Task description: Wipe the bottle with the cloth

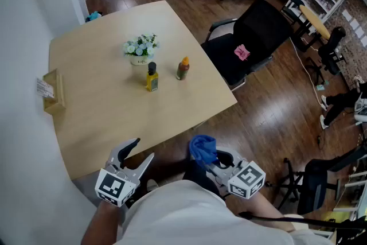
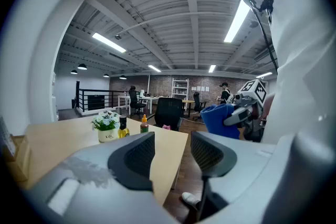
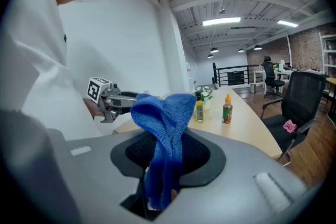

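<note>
Cloth (image 1: pixel 203 148), blue, is clamped in the right tongs (image 1: pixel 209 160). Jaws are closed on its lower part and the rest bunches up above them. Those tongs sit close to the person's body, off the near edge of the surface (image 1: pixel 103 115), over the wood floor. Left tongs (image 1: pixel 141 152) are alongside at that near edge: jaws moderately apart, nothing between them. The two tongs are near each other but not touching.

Neither set of tongs is near the bottles. Mid-surface, well apart from the cloth: yellow bottle (image 1: pixel 151 77) with a black cap, upright. Orange-capped bottle (image 1: pixel 183 69) stands just to its right, upright, with a gap between the two. White pot of flowers (image 1: pixel 140 50) is just behind the yellow bottle. Cardboard box (image 1: pixel 51 92) sits at the left edge by the wall. Black office chair (image 1: pixel 252 43) stands past the far right edge, with a pink item (image 1: pixel 242 53) on its seat.
</note>
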{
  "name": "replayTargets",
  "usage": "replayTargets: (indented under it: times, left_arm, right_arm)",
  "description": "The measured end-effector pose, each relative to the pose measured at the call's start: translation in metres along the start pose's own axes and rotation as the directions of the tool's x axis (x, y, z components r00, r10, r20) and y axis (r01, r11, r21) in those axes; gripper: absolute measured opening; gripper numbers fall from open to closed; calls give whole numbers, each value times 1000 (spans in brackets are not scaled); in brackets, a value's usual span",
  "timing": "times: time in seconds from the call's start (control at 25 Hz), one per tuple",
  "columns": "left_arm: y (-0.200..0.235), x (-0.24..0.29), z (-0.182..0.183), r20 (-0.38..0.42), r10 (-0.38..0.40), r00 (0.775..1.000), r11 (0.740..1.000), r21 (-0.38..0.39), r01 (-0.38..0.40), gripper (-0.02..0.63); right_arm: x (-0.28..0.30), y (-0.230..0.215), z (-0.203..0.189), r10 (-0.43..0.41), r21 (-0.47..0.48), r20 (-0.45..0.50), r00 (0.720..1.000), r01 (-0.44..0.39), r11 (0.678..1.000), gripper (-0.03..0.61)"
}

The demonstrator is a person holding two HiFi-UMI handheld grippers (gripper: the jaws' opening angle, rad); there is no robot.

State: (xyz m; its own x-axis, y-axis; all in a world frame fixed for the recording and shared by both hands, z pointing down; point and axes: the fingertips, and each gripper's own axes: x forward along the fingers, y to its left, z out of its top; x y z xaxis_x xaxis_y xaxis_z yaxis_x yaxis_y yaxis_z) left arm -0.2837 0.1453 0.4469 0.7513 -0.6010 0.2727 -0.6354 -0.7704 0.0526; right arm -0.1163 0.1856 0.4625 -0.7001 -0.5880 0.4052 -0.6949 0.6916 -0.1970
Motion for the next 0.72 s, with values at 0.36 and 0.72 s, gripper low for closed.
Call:
replayTargets:
  times: [0.36, 0.72]
  left_arm:
    - [46, 174, 53, -31, 92, 995, 995, -35, -93, 229]
    - [109, 326, 63, -121, 260, 958, 964, -23, -265, 247]
  right_arm:
    - [2, -177, 61, 49, -34, 49, 998, -47, 998, 128]
    - [-17, -307, 69, 106, -15, 13, 994, -106, 994, 129]
